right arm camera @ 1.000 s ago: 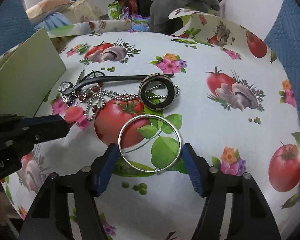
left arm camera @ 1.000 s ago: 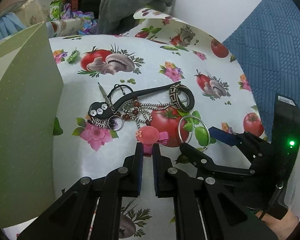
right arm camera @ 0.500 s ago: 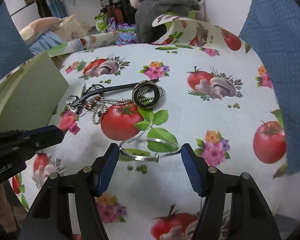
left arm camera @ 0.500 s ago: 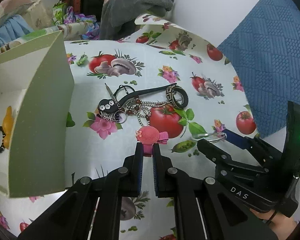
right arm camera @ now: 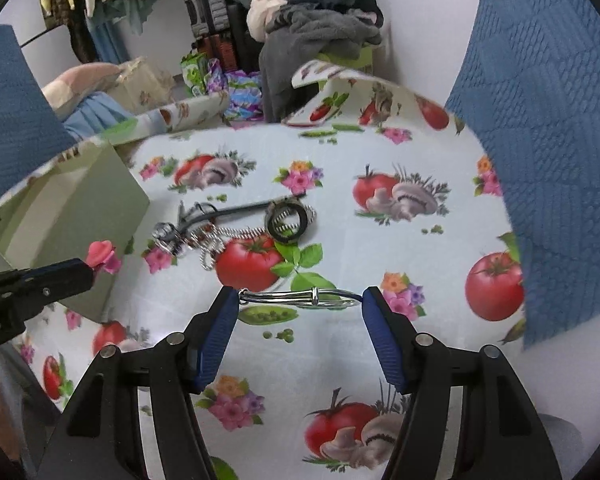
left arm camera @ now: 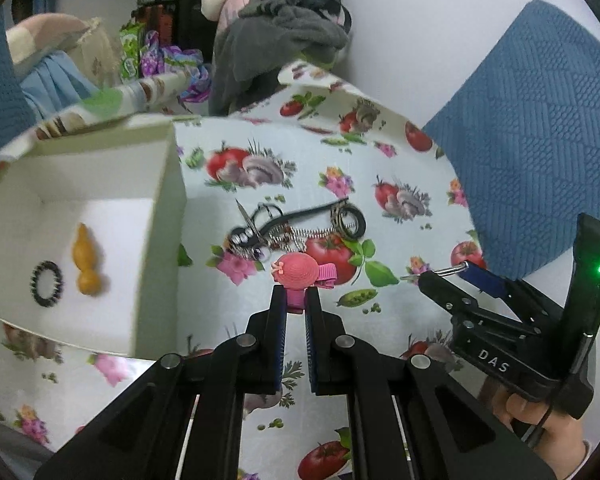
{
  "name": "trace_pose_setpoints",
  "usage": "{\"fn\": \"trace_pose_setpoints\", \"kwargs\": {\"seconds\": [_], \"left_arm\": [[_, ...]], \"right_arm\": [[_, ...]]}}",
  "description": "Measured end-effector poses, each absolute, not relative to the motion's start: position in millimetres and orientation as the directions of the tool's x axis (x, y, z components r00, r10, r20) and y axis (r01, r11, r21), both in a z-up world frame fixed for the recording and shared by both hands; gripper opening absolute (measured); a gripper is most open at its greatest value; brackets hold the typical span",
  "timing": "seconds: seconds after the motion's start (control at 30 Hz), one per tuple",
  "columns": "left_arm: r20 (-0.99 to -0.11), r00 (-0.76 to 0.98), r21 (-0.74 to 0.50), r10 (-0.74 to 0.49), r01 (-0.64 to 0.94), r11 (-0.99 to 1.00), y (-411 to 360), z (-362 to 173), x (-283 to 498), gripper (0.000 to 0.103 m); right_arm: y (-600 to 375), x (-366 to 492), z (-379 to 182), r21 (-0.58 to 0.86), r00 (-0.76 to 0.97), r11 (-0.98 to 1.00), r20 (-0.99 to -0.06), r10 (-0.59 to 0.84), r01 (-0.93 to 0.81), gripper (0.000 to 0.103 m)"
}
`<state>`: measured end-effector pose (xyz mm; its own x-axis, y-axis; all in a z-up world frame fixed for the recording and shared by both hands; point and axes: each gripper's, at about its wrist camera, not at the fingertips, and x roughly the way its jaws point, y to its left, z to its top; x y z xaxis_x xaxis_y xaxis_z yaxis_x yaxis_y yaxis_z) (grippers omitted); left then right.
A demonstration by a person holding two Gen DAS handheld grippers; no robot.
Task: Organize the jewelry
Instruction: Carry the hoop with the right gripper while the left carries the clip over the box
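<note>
My left gripper [left arm camera: 296, 296] is shut on a pink hair clip [left arm camera: 300, 272] and holds it above the table; the clip also shows in the right wrist view [right arm camera: 100, 254]. My right gripper [right arm camera: 298, 300] is shut on a silver bangle [right arm camera: 296, 296], held level between both pads above the table. The bangle's edge shows in the left wrist view [left arm camera: 448, 271]. A pile of jewelry [left arm camera: 296, 228] lies on the tablecloth: a black bangle [right arm camera: 286, 220], a bead chain [right arm camera: 236, 234] and a black cord. An open box [left arm camera: 100, 248] at the left holds a black bead ring [left arm camera: 47, 283] and an orange gourd charm [left arm camera: 86, 266].
The table has a tomato-and-mushroom patterned cloth [right arm camera: 400, 200]. Blue padded cushions [left arm camera: 540, 128] stand at the right. Clothes [right arm camera: 312, 20] are heaped behind the table's far edge.
Both grippers have risen from the table with the pink clip and the silver bangle. The left view now looks into the box at the left.
</note>
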<state>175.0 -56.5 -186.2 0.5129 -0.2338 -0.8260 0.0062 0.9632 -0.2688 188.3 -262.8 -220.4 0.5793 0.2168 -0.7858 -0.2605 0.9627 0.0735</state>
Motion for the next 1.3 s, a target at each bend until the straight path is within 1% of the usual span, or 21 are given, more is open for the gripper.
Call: {"fn": "trace_pose_setpoints", "kwargs": {"seconds": [0.2, 0.43, 0.6, 0.77, 0.87, 0.97, 1.13, 1.3], "left_arm": [[-0.802, 0.557, -0.255, -0.214, 0.005, 0.967, -37.2, -131.7, 175.2, 0.007], [-0.762, 0.62, -0.246, -0.186, -0.012, 0.969, -1.7, -71.4, 178.9, 0.007], [-0.731, 0.661, -0.253, -0.17, -0.031, 0.967, 32.3, -38.3, 175.6, 0.008], [-0.72, 0.681, -0.24, -0.137, -0.058, 0.969, 68.2, -22.6, 169.8, 0.008], [-0.726, 0.677, -0.244, -0.124, -0.084, 0.966, 92.8, -25.4, 166.2, 0.008], [-0.74, 0.664, -0.241, -0.109, -0.11, 0.964, 113.6, -36.6, 162.6, 0.008], [-0.776, 0.623, -0.24, -0.097, -0.15, 0.959, 144.9, -68.1, 155.3, 0.008], [-0.814, 0.571, -0.251, -0.112, -0.171, 0.953, 165.3, -106.0, 149.7, 0.008]], "right_arm": [[-253.5, 184.8, -172.4, 0.096, 0.603, 0.96, -0.76, 0.241, -0.262, 0.061], [-223.5, 185.2, -96.6, 0.113, 0.652, 0.949, -0.702, 0.286, -0.294, 0.061], [-190.0, 183.2, -49.0, 0.109, 0.678, 0.933, -0.658, 0.327, -0.344, 0.061], [-148.8, 180.9, -14.5, 0.088, 0.693, 0.912, -0.623, 0.364, -0.4, 0.061], [-125.7, 178.9, -8.7, 0.086, 0.688, 0.901, -0.616, 0.384, -0.425, 0.061], [-99.6, 179.2, -15.0, 0.086, 0.672, 0.89, -0.625, 0.398, -0.447, 0.061], [-60.6, 178.7, -48.6, 0.101, 0.606, 0.87, -0.678, 0.416, -0.483, 0.061], [-31.0, 180.3, -83.0, 0.093, 0.549, 0.858, -0.733, 0.402, -0.505, 0.061]]}}
